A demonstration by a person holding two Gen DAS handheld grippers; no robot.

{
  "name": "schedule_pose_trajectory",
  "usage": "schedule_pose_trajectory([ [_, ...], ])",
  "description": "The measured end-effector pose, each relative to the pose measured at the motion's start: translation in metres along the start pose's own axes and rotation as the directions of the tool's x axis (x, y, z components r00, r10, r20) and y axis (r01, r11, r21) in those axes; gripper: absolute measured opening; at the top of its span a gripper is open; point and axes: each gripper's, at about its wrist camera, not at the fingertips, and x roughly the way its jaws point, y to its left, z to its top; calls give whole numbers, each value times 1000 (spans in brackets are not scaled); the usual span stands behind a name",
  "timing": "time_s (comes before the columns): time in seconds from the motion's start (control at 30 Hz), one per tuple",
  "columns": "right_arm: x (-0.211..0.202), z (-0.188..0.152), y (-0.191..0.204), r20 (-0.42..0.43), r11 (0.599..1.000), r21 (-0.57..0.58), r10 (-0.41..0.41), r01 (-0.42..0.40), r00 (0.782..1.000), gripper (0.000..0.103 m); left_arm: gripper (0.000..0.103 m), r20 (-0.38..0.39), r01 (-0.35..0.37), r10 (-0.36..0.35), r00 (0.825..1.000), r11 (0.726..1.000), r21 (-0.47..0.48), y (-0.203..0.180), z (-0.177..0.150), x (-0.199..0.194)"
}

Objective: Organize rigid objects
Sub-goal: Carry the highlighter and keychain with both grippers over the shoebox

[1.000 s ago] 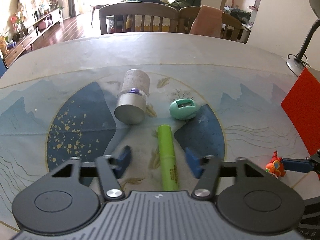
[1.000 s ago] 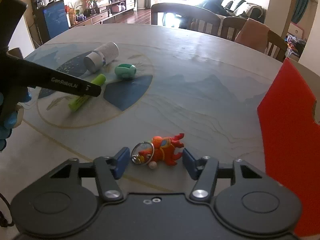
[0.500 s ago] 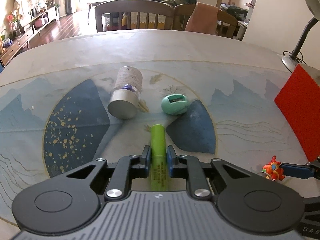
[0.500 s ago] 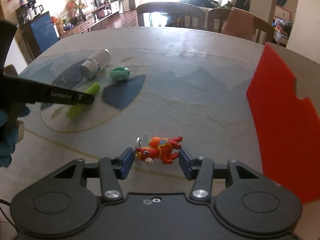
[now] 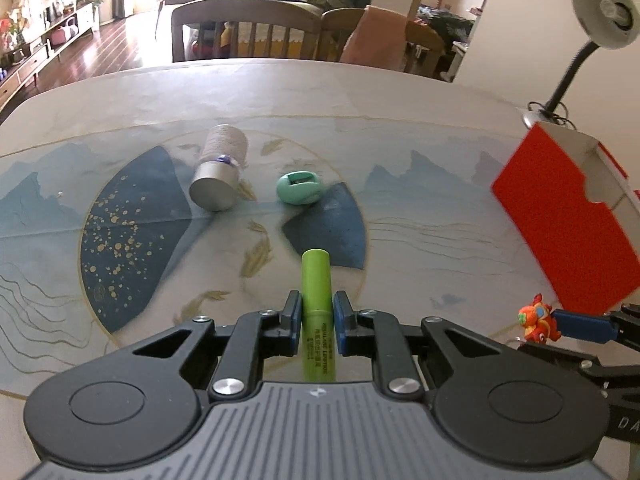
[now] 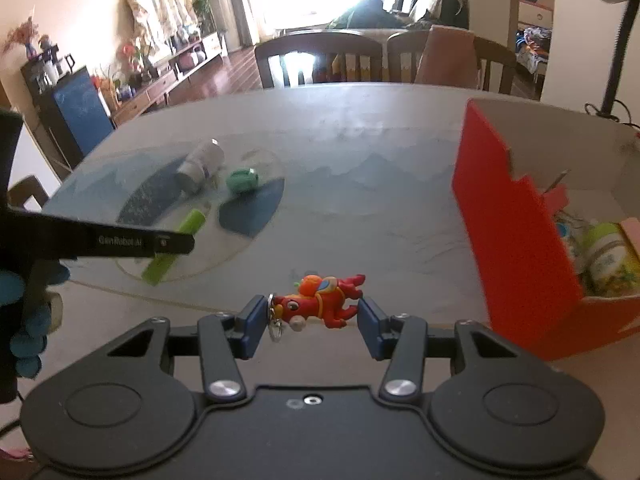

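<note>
Left wrist: lime-green tube (image 5: 316,300), printed label, clamped in left claw (image 5: 316,314).

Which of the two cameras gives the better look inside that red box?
The right wrist view: the red box stands open toward it, showing a bottle and other items inside. The left wrist view shows the box mostly from outside, with only its rim and some bare inner wall.
</note>
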Motion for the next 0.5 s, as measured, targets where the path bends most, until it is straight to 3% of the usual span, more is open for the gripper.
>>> schedule_pose_trajectory([
  [0.5, -74, 15, -25, 106, 997, 69, -26, 19, 994, 48, 16, 24, 134, -136, 990, 990, 49, -61, 18, -55],
])
